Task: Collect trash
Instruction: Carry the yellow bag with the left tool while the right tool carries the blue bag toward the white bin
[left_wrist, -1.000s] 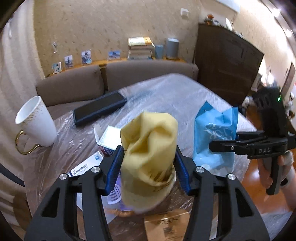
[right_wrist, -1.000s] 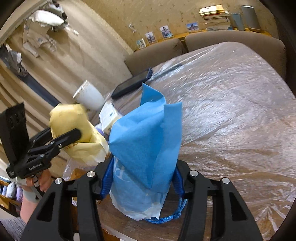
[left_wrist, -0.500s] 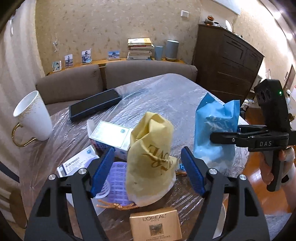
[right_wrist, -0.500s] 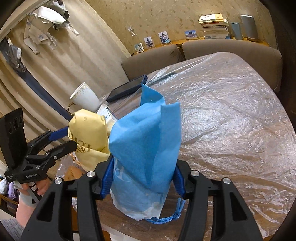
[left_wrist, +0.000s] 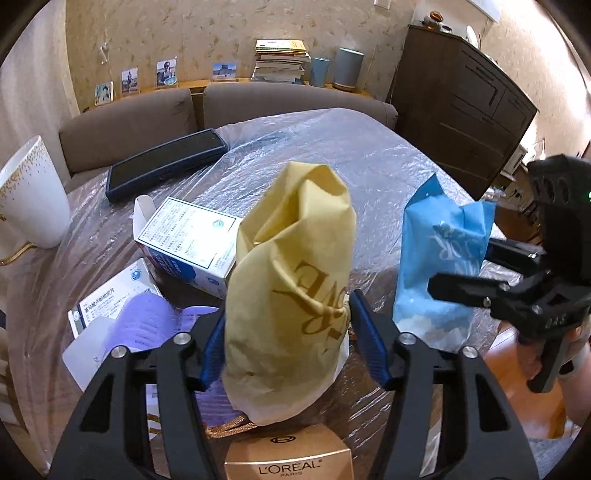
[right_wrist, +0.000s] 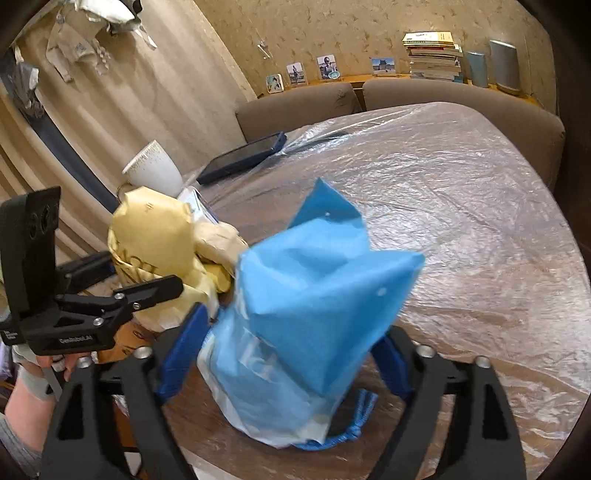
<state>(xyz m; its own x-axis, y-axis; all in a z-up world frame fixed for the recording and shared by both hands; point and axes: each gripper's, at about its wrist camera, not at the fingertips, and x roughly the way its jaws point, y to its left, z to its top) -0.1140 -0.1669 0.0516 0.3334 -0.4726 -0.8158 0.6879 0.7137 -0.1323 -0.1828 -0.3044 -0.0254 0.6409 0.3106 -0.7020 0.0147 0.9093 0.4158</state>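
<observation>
A yellow cloth bag (left_wrist: 291, 295) stands between the fingers of my left gripper (left_wrist: 291, 347), whose blue pads press its sides. A blue cloth bag (right_wrist: 306, 325) sits between the fingers of my right gripper (right_wrist: 284, 354); its jaws stand wider, with gaps beside the bag. In the left wrist view the blue bag (left_wrist: 439, 266) and the right gripper (left_wrist: 461, 273) are at the right. In the right wrist view the yellow bag (right_wrist: 159, 243) and the left gripper (right_wrist: 147, 280) are at the left.
On the plastic-covered round table (right_wrist: 461, 206) lie a white-and-blue carton (left_wrist: 188, 243), leaflets (left_wrist: 110, 310), a purple sheet (left_wrist: 147, 321), a gold L'Oreal box (left_wrist: 288, 465), a dark tablet (left_wrist: 166, 162) and a white mug (left_wrist: 26, 195). A brown sofa (left_wrist: 147, 118) stands behind.
My left gripper, open around the yellow bag half a second ago, has closed on it. My right gripper's jaws have spread and the blue bag has slumped, blurred with motion.
</observation>
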